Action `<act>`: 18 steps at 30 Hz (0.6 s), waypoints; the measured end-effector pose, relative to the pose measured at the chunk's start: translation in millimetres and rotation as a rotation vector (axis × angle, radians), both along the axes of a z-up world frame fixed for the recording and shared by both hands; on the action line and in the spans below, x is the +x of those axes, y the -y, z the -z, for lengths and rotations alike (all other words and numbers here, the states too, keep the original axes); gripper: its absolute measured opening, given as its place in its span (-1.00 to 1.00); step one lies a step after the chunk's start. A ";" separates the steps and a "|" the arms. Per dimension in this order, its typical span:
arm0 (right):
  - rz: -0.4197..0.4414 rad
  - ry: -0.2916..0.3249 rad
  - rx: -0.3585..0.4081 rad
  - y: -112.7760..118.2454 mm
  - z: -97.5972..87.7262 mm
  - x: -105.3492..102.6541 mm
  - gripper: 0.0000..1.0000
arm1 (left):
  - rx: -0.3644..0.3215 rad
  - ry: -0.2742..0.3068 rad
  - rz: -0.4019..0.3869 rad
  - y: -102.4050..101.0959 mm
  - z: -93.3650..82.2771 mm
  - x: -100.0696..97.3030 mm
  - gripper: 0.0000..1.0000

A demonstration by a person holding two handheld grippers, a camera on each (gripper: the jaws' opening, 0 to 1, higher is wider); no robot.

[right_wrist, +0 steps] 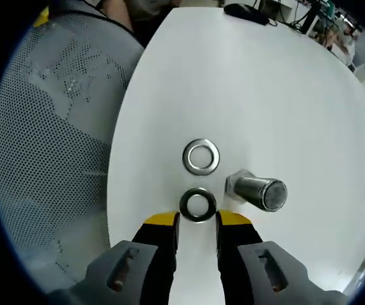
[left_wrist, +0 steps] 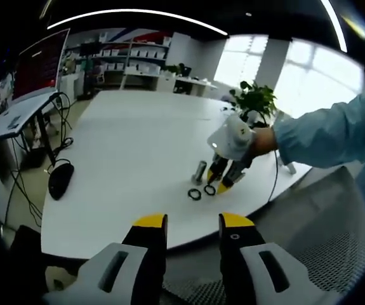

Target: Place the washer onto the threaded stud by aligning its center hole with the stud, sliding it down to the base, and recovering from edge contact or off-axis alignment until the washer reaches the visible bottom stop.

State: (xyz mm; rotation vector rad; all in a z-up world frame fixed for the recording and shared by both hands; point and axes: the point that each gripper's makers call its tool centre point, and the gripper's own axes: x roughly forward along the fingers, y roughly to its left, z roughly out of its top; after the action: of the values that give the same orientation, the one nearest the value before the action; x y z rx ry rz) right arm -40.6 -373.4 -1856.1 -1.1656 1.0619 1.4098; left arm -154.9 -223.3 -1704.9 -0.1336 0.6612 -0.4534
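On a white table point(right_wrist: 284, 95), seen in the right gripper view, a grey mesh chair point(right_wrist: 55, 146) stands at the left edge. Two washers lie flat near the middle: a silver washer point(right_wrist: 200, 157) farther off, and a darker washer point(right_wrist: 197, 204) just ahead of the right gripper point(right_wrist: 197, 220), whose yellow-tipped jaws stand parted and hold nothing. To the right rises the threaded stud point(right_wrist: 258, 191), bare. In the left gripper view, the left gripper point(left_wrist: 193, 223) waits off the table, jaws parted and empty.
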 end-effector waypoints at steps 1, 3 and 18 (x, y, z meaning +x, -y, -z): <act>0.002 0.002 -0.002 -0.1 0.0 0.0 -0.50 | 0.001 0.000 0.000 0.0 0.1 0.0 -0.39; 0.003 0.008 -0.010 -0.4 0.7 -0.1 -0.50 | 0.001 -0.001 0.001 -0.1 0.3 -0.1 -0.39; 0.079 0.005 0.013 -4.3 -0.6 1.2 -0.52 | 0.004 -0.007 -0.013 -2.0 0.8 0.1 -0.48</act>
State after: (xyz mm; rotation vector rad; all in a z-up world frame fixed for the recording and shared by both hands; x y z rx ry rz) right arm -39.4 -369.1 -1855.4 -1.1057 1.0818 1.3502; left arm -154.8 -221.3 -1705.6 -0.1356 0.6682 -0.4387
